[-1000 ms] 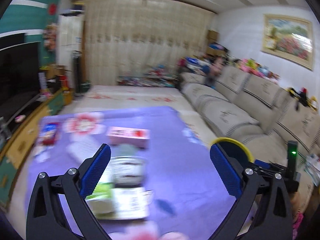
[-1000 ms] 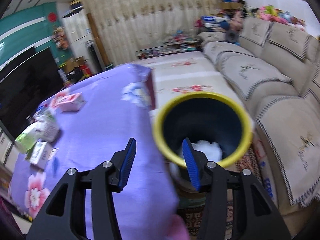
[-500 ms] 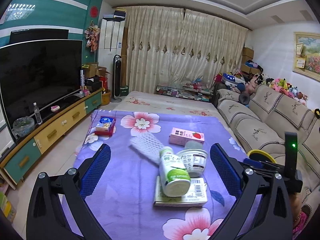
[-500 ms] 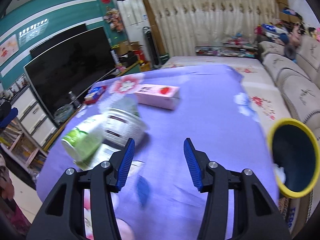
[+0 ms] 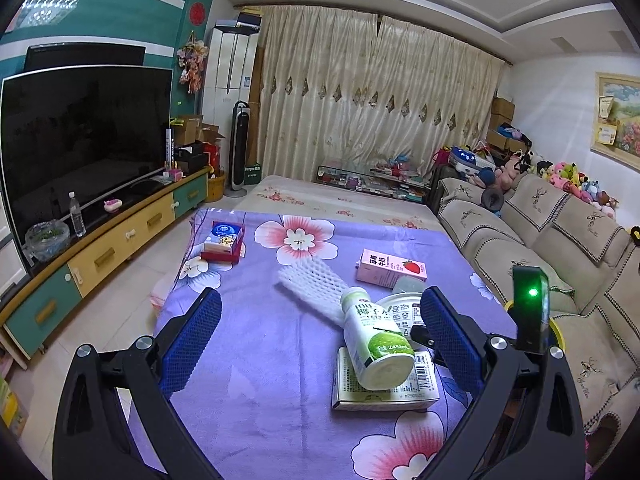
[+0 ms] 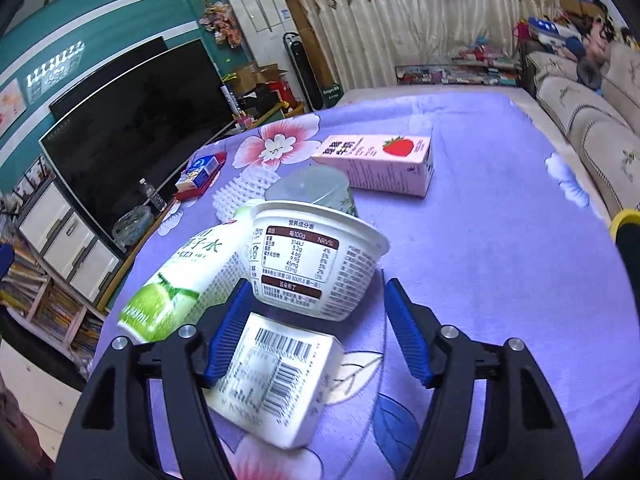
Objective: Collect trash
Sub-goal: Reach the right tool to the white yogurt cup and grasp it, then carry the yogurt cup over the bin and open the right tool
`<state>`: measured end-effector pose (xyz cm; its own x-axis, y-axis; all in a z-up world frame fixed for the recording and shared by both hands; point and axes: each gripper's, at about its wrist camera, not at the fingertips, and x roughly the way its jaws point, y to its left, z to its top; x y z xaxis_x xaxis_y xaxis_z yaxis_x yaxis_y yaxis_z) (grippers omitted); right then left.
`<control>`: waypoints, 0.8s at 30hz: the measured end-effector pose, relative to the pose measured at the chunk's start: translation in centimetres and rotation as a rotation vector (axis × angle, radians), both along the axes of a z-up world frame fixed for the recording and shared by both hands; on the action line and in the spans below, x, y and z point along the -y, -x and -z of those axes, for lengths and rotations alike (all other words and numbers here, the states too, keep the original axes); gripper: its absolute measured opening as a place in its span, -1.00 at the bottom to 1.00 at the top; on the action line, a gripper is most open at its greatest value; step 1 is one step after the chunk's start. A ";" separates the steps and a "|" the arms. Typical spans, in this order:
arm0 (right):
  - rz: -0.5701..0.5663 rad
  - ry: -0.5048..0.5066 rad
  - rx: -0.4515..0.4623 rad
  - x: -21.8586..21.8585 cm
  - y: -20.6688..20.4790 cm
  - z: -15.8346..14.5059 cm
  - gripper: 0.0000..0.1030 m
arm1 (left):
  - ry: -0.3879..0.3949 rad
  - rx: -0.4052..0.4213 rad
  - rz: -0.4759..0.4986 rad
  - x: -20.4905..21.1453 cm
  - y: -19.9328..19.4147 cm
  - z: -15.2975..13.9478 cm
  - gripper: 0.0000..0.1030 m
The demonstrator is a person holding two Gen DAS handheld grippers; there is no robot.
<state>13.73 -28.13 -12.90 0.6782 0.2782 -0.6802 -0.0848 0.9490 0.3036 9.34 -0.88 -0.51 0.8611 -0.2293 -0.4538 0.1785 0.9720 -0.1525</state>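
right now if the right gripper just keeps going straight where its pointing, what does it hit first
Most likely the white yogurt cup, upside down and dead ahead of the open right gripper. The flat barcoded box already lies low between the fingers, so it might brush that first; depth is unclear.

We find the right gripper [image 6: 316, 328] with its jaws spread around the white cup [image 6: 316, 260], which sits hemmed in: the green-labelled bottle [image 6: 180, 280] lies against its left side, the flat barcode box [image 6: 276, 376] lies under and before it, and a pale upturned cup [image 6: 316, 190] stands just behind. To its right we see bare purple cloth [image 6: 500, 240] reaching toward the yellow bin rim [image 6: 624, 218]. Under our left gripper [image 5: 320, 340], wide apart, the cloth is bare on the left; the foam net [image 5: 312, 288] and pink carton [image 5: 390, 266] crowd the middle.
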 end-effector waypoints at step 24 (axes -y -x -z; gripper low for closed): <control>0.021 -0.082 -0.006 0.3 -0.6 0.6 0.37 | 0.007 -0.035 0.038 1.1 -1.3 1.7 0.90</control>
